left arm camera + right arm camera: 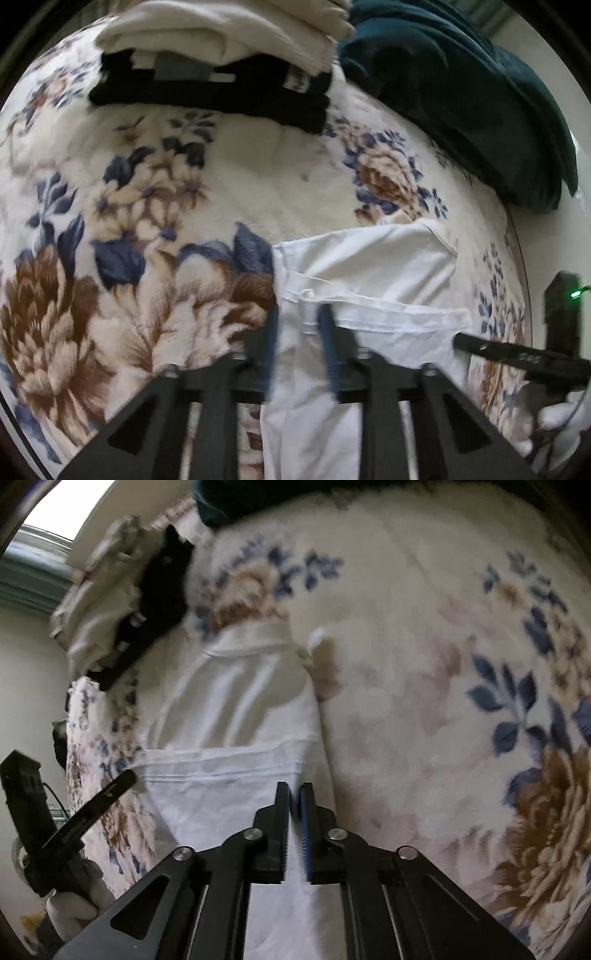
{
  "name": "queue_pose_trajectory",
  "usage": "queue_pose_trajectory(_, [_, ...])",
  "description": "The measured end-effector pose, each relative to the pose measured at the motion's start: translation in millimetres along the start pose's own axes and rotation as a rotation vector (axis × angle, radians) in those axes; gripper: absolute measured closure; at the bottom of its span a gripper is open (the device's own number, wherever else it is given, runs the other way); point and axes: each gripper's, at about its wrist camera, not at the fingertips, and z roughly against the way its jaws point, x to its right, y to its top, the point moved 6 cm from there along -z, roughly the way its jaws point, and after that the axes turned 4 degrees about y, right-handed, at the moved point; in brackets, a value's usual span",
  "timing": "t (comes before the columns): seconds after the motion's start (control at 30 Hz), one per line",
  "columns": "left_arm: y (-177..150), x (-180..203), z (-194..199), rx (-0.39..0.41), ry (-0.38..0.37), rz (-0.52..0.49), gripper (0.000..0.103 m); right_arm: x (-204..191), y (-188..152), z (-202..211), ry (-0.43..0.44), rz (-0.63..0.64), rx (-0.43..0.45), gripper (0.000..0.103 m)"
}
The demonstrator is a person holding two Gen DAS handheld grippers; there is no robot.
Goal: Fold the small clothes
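A bed covered by a cream plush blanket [258,177] printed with blue and brown flowers carries everything. A white garment [369,266] lies partly folded on it at the near side. At the far edge sits a stack of folded clothes [221,62], black pieces under cream ones. A dark teal blanket [461,92] lies bunched beside the stack.

White garment [369,280] runs off the bottom edge.
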Motion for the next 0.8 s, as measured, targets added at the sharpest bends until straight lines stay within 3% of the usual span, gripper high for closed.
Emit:
queue_pose_trajectory(0.17, [0.5,-10.0,7.3,0.013,-0.016,0.059,0.077,10.5,7.0,-23.9,0.052,-0.038,-0.046,0.084])
queue_pose_trajectory(0.27, [-0.2,-12.5,11.7,0.021,-0.039,0.072,0.076,0.5,8.3,-9.2,0.077,0.010,0.032,0.099])
queue_pose_trajectory(0.3, [-0.7,-11.5,12.8,0.021,-0.054,0.068,0.074,-4.4,7.6,-3.0,0.084,0.029,0.049,0.099])
queue_pose_trajectory(0.37, [-1.4,-5.5,13.4,0.014,-0.116,0.054,0.049,-16.0,3.1,14.7,0.101,0.079,0.096,0.099])
queue_pose_trajectory(0.5, [-2.6,10.5,13.3,0.000,-0.192,0.023,0.046,-23.9,-5.1,42.5,0.117,0.099,0.141,0.099])
queue_pose_trajectory(0.8, [-5.9,23.8,-21.0,-0.079,-0.089,-0.034,0.046,-8.5,-4.5,41.5,0.087,0.060,0.130,0.099])
